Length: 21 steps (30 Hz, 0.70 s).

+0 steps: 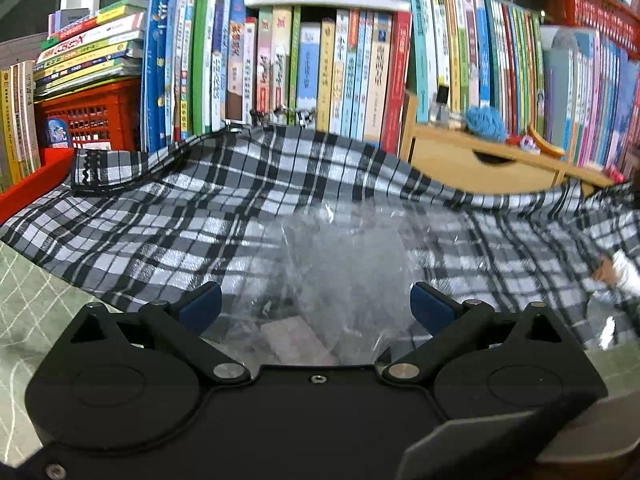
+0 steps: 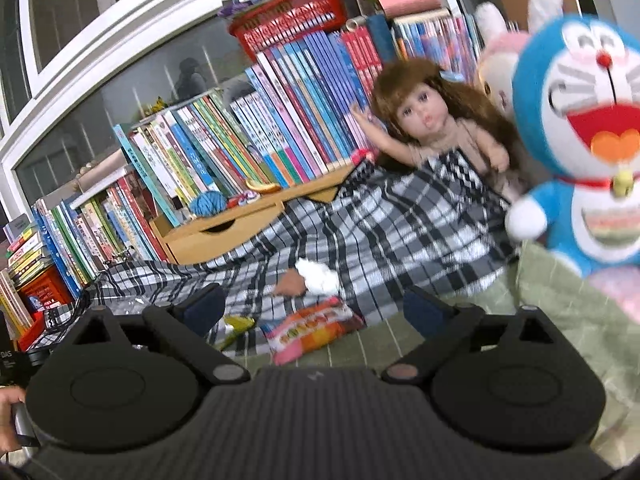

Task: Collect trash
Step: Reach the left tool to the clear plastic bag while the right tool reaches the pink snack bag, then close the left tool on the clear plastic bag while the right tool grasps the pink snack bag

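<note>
A crumpled sheet of clear plastic [image 1: 344, 272] lies on the black-and-white plaid cloth [image 1: 200, 208], right between the blue pads of my left gripper [image 1: 315, 304], which stands wide open around it. In the right wrist view an orange and pink snack wrapper [image 2: 312, 330] rests at the plaid cloth's [image 2: 360, 232] edge, just ahead of my open right gripper [image 2: 314, 306]. A white crumpled tissue [image 2: 318, 274] with a brown scrap [image 2: 290, 282] beside it sits farther back on the cloth. A yellow-green wrapper [image 2: 238, 324] peeks out by the left finger.
Rows of upright books [image 1: 320, 72] line the back, with a wooden drawer box [image 1: 480, 164] and a red crate [image 1: 88, 116]. A doll [image 2: 432, 128], a blue cat plush [image 2: 580, 140] and a pink bunny plush [image 2: 496, 60] crowd the right. Green checked bedding [image 2: 560, 320] lies under everything.
</note>
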### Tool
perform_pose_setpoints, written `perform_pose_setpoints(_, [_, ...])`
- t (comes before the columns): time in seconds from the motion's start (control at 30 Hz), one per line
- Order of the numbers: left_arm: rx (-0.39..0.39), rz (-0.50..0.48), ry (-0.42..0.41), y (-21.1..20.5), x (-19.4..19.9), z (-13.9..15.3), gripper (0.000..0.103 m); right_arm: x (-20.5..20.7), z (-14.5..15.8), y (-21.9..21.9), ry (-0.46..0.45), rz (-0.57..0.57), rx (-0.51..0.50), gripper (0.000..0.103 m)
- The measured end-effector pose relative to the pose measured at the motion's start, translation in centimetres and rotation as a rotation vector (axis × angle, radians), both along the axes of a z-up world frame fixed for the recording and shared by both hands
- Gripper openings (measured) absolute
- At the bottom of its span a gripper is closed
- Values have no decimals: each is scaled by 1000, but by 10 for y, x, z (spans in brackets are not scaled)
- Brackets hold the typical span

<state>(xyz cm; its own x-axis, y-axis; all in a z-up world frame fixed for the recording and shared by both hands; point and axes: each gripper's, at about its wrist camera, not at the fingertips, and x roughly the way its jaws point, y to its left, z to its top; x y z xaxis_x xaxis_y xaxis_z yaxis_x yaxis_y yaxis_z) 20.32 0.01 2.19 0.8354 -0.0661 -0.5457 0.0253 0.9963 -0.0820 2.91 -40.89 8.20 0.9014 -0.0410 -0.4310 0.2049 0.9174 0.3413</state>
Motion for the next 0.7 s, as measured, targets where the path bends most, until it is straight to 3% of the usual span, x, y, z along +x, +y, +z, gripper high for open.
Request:
perform_pose_setpoints(0.3, [16, -20, -40, -2, -4, 24, 100, 24, 25, 19, 16, 38, -76, 100])
perform_pose_setpoints(0.7, [105, -83, -44, -30, 15, 5, 100, 64, -48, 43, 146, 89, -142, 100])
